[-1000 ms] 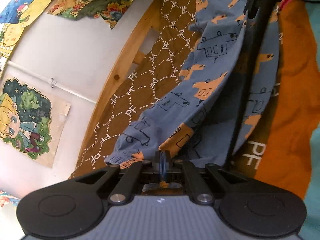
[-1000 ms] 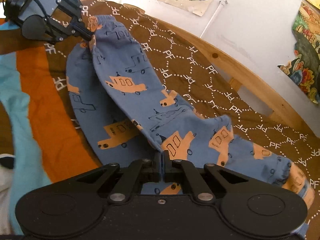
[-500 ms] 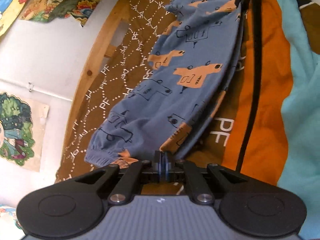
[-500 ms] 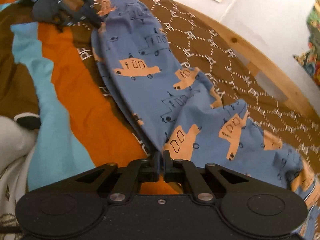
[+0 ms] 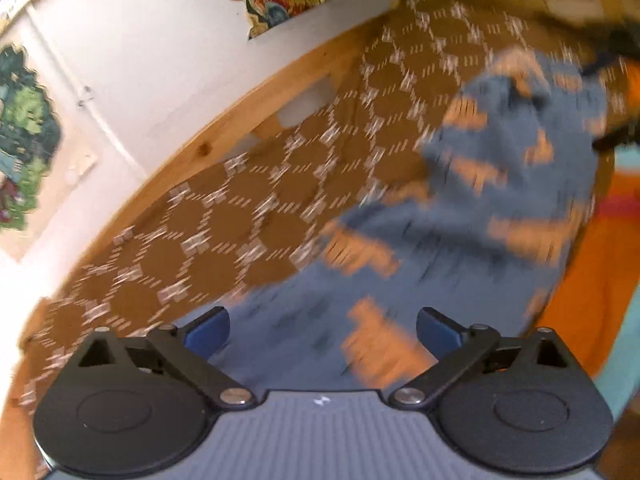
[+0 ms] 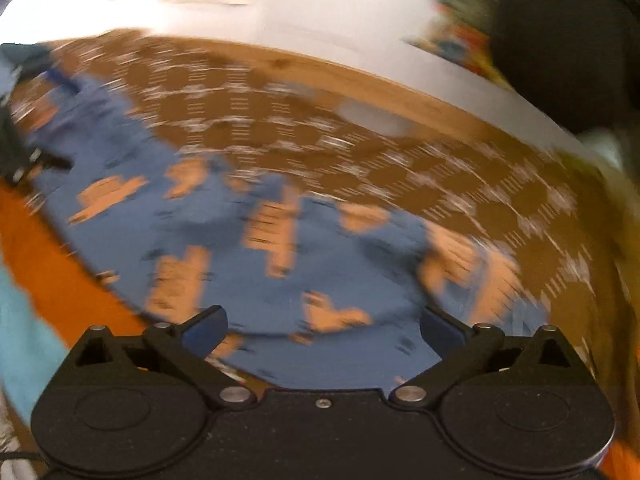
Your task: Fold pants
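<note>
Both views blurred. Left gripper (image 5: 322,326) jaws spread wide, nothing between them; right gripper (image 6: 323,326) same. Pants (image 5: 460,232) lie on the bedspread (image 5: 240,232), running from each gripper toward 1 o'clock (left view), 10 o'clock (right view).

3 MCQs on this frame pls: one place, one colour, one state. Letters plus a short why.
1. The pants lie on:
A. a bedspread
B. a chair
C. a bare floor

2. The pants are:
A. blue with orange prints
B. plain green
C. white with stripes

3. The left tongs and right tongs are:
A. both open
B. both shut
C. one of each

A: the brown patterned bedspread lies under them.
A: blue cloth with orange shapes shows in both views.
A: each pair's blue fingers stand wide apart, clamping nothing.
</note>
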